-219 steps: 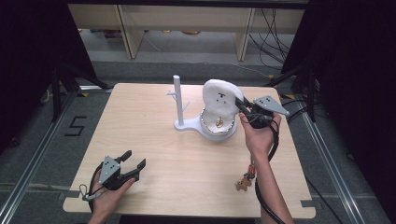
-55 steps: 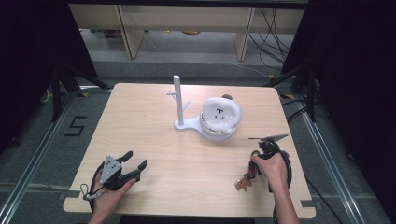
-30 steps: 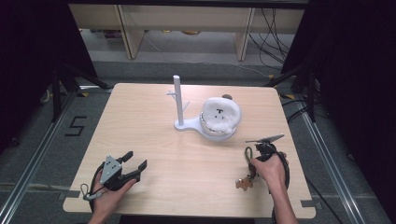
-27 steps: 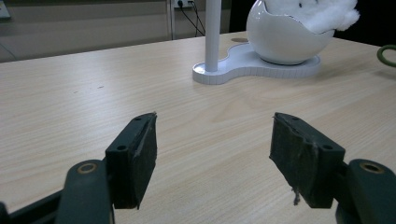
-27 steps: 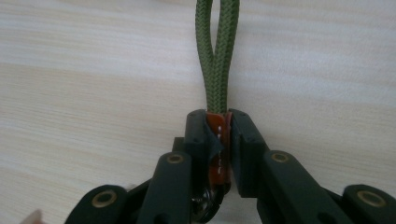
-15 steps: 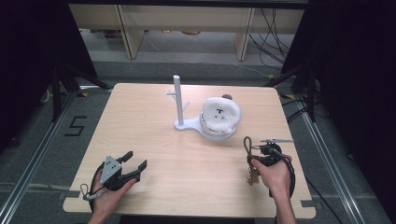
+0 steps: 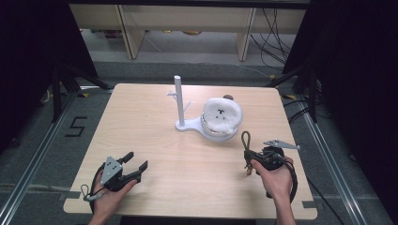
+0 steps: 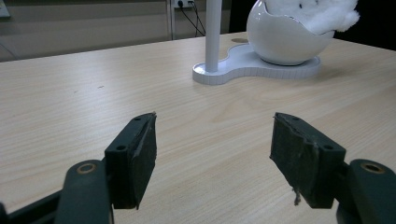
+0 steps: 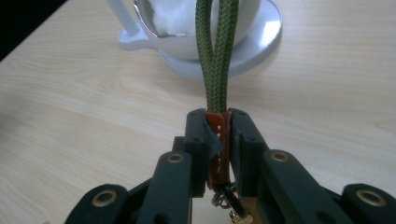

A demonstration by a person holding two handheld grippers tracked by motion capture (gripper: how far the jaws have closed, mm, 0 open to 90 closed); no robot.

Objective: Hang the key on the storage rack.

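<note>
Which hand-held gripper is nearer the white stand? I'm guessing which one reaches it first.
Right. The right hand-held gripper, holding a green cord loop, sits just front-right of the white stand; the left hand-held gripper rests farther off, front-left.

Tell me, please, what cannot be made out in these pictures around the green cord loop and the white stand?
- Green cord loop: top cut off by the right gripper view's upper edge.
- Metal bits beneath the brown tab: hidden by the right gripper.
- White post: top cut off in the left gripper view.

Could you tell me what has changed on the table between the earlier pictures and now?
The right gripper left the bowl, came down to the keychain near the table's edge, closed on it and lifted its green loop upright. The left gripper, open, and the stand stayed put.
</note>
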